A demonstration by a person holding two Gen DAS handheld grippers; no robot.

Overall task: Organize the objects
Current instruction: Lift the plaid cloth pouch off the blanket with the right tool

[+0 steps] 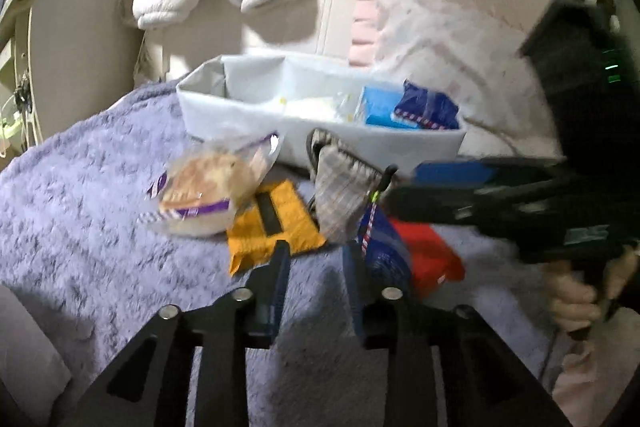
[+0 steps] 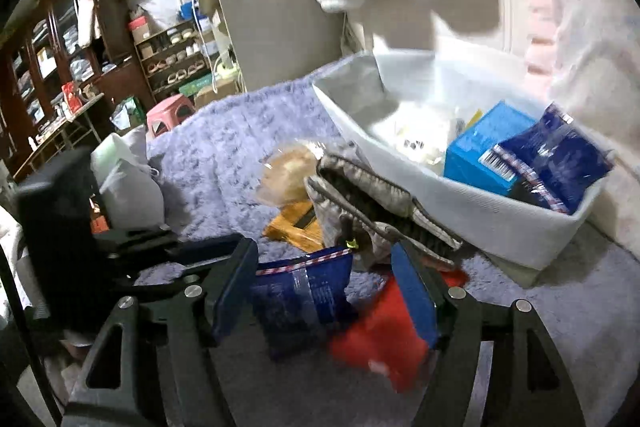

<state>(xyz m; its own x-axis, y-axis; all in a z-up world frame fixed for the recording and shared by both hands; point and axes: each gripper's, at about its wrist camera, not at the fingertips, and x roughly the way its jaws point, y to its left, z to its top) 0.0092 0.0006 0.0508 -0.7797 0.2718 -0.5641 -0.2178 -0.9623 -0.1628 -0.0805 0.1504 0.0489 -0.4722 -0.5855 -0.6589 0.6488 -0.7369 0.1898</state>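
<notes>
Snack packet (image 2: 300, 301), dark blue and crinkly, on the purple blanket (image 2: 224, 163) before the white bin (image 2: 500, 223): light, slippery; pinch its sealed top edge. Right gripper (image 2: 324, 291) open astride it; left gripper (image 1: 316, 267) open, empty.

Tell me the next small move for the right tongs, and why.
Probably close the right tongs on the dark blue packet: it sits between the open pads, untouched, on the purple blanket. A matching packet already lies in the white bin.
</notes>
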